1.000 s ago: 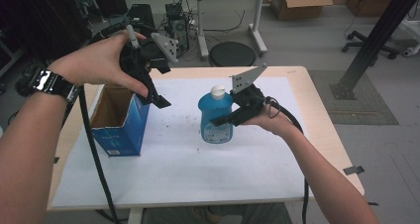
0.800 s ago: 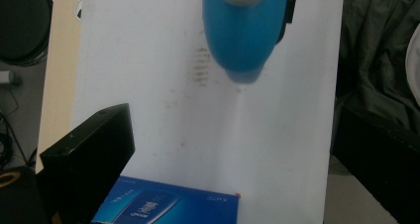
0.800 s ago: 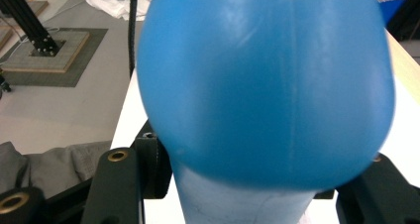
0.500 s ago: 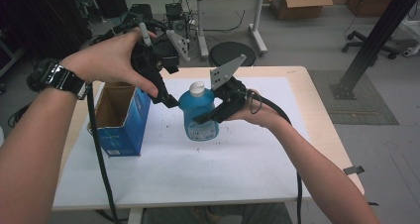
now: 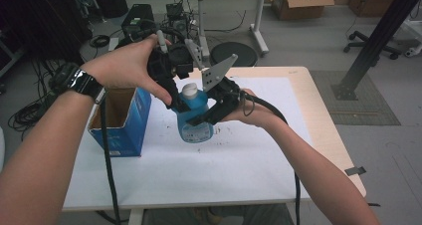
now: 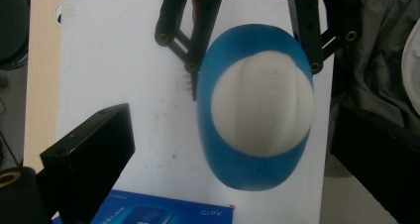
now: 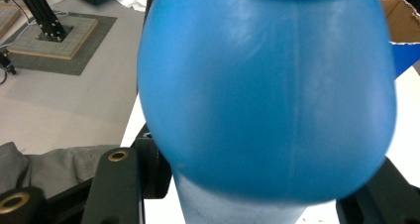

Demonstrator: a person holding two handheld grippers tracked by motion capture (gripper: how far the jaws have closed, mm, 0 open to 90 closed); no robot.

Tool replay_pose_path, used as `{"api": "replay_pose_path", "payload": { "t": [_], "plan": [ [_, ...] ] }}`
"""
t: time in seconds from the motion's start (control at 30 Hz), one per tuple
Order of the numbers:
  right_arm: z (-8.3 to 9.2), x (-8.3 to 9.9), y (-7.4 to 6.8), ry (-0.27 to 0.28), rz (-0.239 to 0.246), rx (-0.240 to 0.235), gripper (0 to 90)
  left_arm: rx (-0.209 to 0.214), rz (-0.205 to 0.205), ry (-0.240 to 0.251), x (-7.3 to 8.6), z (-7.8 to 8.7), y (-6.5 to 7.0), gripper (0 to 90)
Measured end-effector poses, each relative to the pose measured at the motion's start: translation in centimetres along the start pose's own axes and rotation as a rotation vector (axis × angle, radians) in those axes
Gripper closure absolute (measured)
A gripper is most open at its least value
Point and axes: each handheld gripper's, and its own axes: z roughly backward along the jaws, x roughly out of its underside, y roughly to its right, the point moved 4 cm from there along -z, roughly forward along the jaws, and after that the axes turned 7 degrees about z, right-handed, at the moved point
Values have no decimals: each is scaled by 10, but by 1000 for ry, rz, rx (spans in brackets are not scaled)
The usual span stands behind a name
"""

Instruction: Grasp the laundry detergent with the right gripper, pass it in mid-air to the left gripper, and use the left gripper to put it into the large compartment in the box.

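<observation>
The blue bottle (image 5: 195, 116) with its white cap (image 5: 189, 89) sits pinched in the right gripper (image 5: 209, 110) over the white table (image 5: 239, 160), near its left-middle. The left gripper (image 5: 171, 93) hangs spread above the cap. An open blue box (image 5: 122, 120) stands beside, by the left edge; bare tabletop lies front and right.

Blue white-capped bottle (image 5: 195, 116) held tilted above the white tabletop (image 5: 249, 170).

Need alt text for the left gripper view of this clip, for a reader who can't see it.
Looking straight down on a blue bottle with a white cap, clamped by the right gripper from the far side. The left gripper hangs open above it, over the white table.
</observation>
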Motion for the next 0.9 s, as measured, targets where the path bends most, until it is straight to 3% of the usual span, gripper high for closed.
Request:
{"api": "replay_pose_path", "payload": {
  "t": [0.43, 0.9],
  "plan": [
    [3, -1, 0, 0, -2, 4, 432, 12, -10, -2, -5, -10, 0, 59],
    [1, 0, 0, -7, 0, 3, 432, 26, -20, -9, -6, -10, 0, 165]
  ]
}}
